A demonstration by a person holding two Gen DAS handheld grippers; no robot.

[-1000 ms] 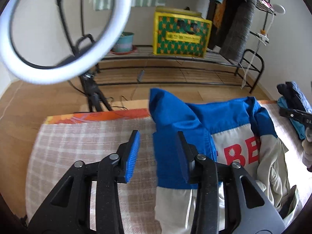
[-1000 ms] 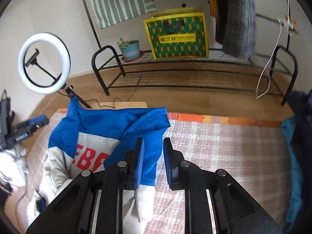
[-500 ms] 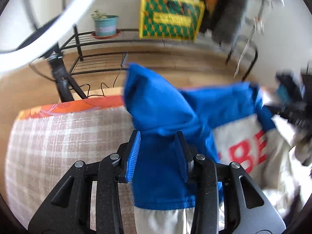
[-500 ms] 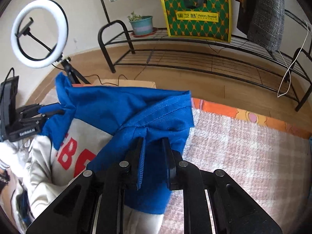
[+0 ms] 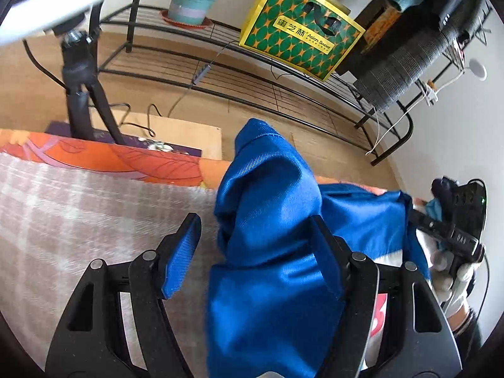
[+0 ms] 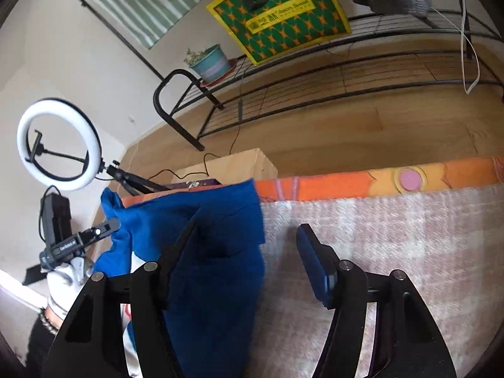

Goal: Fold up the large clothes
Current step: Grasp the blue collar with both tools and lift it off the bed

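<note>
Jacket (image 6: 217, 252) beside bare plaid blanket (image 6: 393, 236)

Your left gripper (image 5: 252, 245): jaws just opened wide, blue jacket sleeve (image 5: 271, 252) bunched between them against 1 finger, clear of the other. Beneath: plaid blanket (image 5: 78, 214) with orange edge. Beyond: black wire rack (image 5: 283, 91) bearing 1 potted plant (image 5: 189, 3) and 1 green-and-yellow bag (image 5: 299, 37).

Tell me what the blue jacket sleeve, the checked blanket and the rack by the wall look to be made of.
Blue sleeve: woven synthetic, probably; a fine twill rib with a slight sheen. Checked blanket: soft fleece or brushed cloth, judging by its fuzzy, matte nap. Rack: thin metal rod and tube, painted black, slightly glossy.
</note>
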